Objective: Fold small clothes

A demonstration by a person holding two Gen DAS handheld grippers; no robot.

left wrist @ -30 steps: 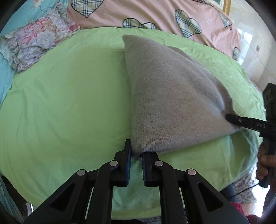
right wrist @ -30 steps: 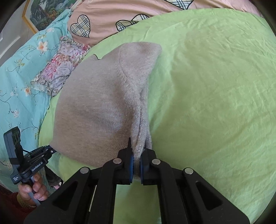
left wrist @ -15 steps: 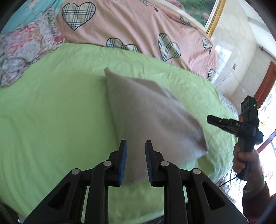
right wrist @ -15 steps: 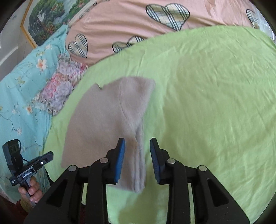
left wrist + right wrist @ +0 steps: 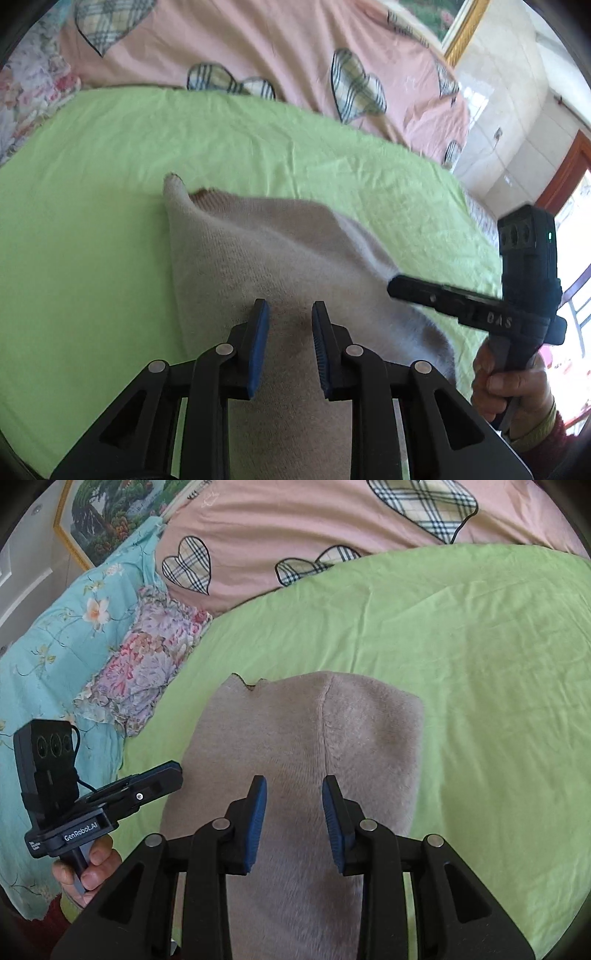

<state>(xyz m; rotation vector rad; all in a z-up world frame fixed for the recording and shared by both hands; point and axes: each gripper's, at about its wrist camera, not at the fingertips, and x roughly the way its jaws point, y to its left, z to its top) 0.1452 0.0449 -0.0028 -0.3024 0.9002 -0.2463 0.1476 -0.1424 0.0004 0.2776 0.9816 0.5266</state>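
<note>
A beige knitted garment [image 5: 266,258] lies folded on the green sheet [image 5: 92,221]; it also shows in the right wrist view [image 5: 295,746]. My left gripper [image 5: 290,314] is open and empty, its jaws above the garment's near part. My right gripper [image 5: 293,786] is open and empty, also above the garment's near part. The right gripper shows from the side in the left wrist view [image 5: 399,288], at the garment's right edge. The left gripper shows in the right wrist view [image 5: 173,771], at the garment's left edge.
A pink quilt with plaid hearts [image 5: 332,528] lies behind the green sheet [image 5: 480,664]. A floral cloth [image 5: 147,657] and a turquoise flowered cover [image 5: 55,646] lie to the left. A tiled wall and a window [image 5: 517,129] stand to the right.
Both grippers were shut on the garment's near corners a second ago. They have let go, opened and drawn back. The garment now lies flat on the sheet.
</note>
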